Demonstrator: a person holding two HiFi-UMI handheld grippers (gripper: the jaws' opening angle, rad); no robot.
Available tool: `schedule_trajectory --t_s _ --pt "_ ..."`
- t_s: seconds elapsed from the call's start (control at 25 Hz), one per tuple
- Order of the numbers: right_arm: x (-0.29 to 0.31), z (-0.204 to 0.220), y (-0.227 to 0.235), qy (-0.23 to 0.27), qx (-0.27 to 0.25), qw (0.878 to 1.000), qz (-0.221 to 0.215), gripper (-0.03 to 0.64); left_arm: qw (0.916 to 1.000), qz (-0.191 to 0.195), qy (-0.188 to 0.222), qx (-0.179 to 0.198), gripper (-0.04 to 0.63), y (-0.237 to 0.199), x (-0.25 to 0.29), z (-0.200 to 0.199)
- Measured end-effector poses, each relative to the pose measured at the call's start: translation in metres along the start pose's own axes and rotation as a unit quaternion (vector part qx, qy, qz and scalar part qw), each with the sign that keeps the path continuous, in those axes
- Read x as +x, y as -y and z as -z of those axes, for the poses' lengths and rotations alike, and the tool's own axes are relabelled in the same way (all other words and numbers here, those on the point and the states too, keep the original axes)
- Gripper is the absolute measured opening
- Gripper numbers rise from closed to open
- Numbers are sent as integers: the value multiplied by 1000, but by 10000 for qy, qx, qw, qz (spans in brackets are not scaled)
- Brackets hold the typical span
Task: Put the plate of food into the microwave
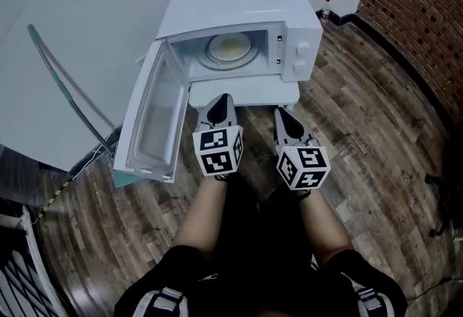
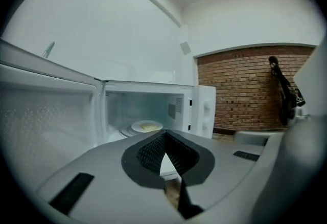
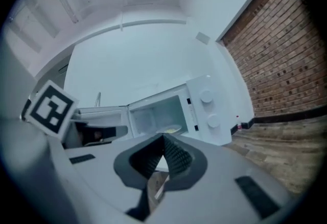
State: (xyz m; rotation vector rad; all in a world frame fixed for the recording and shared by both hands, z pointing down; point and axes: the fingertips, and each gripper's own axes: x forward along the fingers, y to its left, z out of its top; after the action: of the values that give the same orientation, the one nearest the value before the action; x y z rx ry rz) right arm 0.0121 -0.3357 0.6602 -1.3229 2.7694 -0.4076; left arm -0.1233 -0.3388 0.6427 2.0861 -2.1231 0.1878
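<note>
The white microwave (image 1: pixel 239 4) stands with its door (image 1: pixel 152 116) swung wide open to the left. On the turntable inside sits a white plate of yellowish food (image 1: pixel 230 48), also seen in the left gripper view (image 2: pixel 147 126) and the right gripper view (image 3: pixel 172 129). My left gripper (image 1: pixel 221 102) hovers just before the microwave's front edge, jaws shut with nothing between them (image 2: pixel 164 136). My right gripper (image 1: pixel 282 114) is beside it, a little further back, also shut and empty (image 3: pixel 163 138). Neither touches the plate or the door.
The microwave rests on a small white stand (image 1: pixel 249 95) over a wood floor (image 1: pixel 376 134). A brick wall (image 1: pixel 419 11) runs along the right, with a small bottle (image 1: pixel 327 8) at its foot. A large white panel (image 1: pixel 65 55) lies to the left.
</note>
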Motion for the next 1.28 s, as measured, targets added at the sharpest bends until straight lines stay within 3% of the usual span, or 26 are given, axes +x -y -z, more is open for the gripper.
schedule_trajectory --t_s 0.24,0.4,0.56,0.72,0.88,1.08,1.28 --pt "29 -13 -10 19 -62 10000 -53 12 9976 676 -111 -87 -2 19 -27 6" --pt "43 -40 -13 -25 -100 9999 -3 12 9945 993 -25 -324 -2 22 -23 -26" --pt "57 -116 -37 92 -66 9999 -75 12 9891 1358 29 -571 -2 25 -29 -109" --pt "63 -216 -75 61 -211 9997 -139 12 9870 1461 54 -673 -2 19 -42 -211" --pt "55 -325 -114 111 -197 9996 -182 12 9875 1360 128 -783 -2 9 -71 -314" --pt "23 -453 -171 199 -310 9987 -357 12 9910 1162 144 -649 -2 5 -119 -438" --pt "-17 -526 -206 158 -395 9983 -402 12 9928 1064 112 -541 -2 15 -159 -509"
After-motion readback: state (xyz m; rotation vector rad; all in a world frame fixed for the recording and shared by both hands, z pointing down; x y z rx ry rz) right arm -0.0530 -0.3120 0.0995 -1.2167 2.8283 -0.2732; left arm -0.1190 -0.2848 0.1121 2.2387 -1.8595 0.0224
